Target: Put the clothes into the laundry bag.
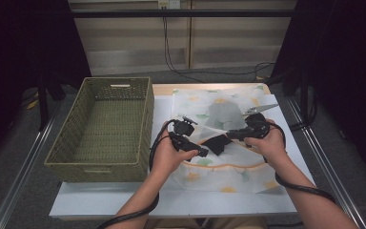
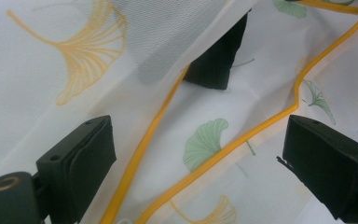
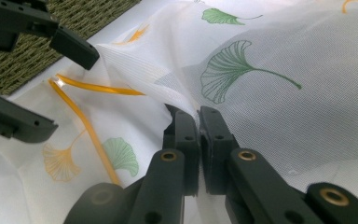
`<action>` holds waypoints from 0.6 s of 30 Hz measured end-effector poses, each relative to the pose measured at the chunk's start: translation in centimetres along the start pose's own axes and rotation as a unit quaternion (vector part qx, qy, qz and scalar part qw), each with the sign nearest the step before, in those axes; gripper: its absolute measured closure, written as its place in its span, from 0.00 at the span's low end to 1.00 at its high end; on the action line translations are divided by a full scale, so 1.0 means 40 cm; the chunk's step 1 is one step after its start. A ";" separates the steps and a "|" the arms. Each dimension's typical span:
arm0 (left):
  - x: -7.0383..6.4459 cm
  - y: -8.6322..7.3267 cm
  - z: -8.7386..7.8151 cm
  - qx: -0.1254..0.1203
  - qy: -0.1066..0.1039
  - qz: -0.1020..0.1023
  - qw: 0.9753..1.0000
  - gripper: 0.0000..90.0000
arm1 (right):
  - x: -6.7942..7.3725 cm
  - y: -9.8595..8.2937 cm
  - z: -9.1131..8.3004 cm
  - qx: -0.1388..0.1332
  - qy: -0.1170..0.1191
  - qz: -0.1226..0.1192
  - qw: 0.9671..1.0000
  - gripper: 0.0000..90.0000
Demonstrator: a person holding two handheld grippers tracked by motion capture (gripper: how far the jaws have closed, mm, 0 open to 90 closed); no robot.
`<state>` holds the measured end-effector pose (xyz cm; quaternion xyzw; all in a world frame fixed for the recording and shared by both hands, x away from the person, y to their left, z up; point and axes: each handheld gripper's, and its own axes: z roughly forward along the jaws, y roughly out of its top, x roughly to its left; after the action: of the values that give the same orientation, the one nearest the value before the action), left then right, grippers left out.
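Both grippers at the white mesh bag, mid-table.

Left gripper (image 1: 204,151) and right gripper (image 1: 228,135) meet over the white mesh laundry bag with leaf print and orange trim (image 1: 228,102); a dark item (image 1: 216,144) sits between them. Green woven basket (image 1: 100,131) just left, on the white table (image 1: 100,200).

left claw (image 1: 205,153) spread wide; right claw (image 1: 230,135) clamped shut.

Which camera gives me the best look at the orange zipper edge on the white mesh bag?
The left gripper view: the orange zipper edge of the white mesh bag with ginkgo leaves curves large between the open left tool. The right gripper view shows a short stretch; the high view shows a thin distant curve.
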<state>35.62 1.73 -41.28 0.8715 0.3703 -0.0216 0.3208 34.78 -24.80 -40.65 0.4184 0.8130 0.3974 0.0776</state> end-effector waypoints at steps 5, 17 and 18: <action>0.010 -0.009 -0.015 -0.004 0.005 -0.004 1.000 0.10 | 0.002 -0.010 0.000 0.001 0.004 -0.002 1.000 0.97; 0.027 -0.030 -0.014 -0.009 0.024 -0.025 0.999 0.09 | 0.013 -0.022 -0.001 0.002 0.005 -0.011 1.000 0.96; 0.029 -0.031 -0.014 -0.007 0.024 -0.021 0.999 0.08 | 0.013 -0.022 -0.002 0.005 0.004 -0.017 1.000 0.96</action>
<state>35.54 3.44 -41.83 0.8614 0.3963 -0.0051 0.3175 33.87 -24.73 -41.12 0.4031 0.8223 0.3936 0.0796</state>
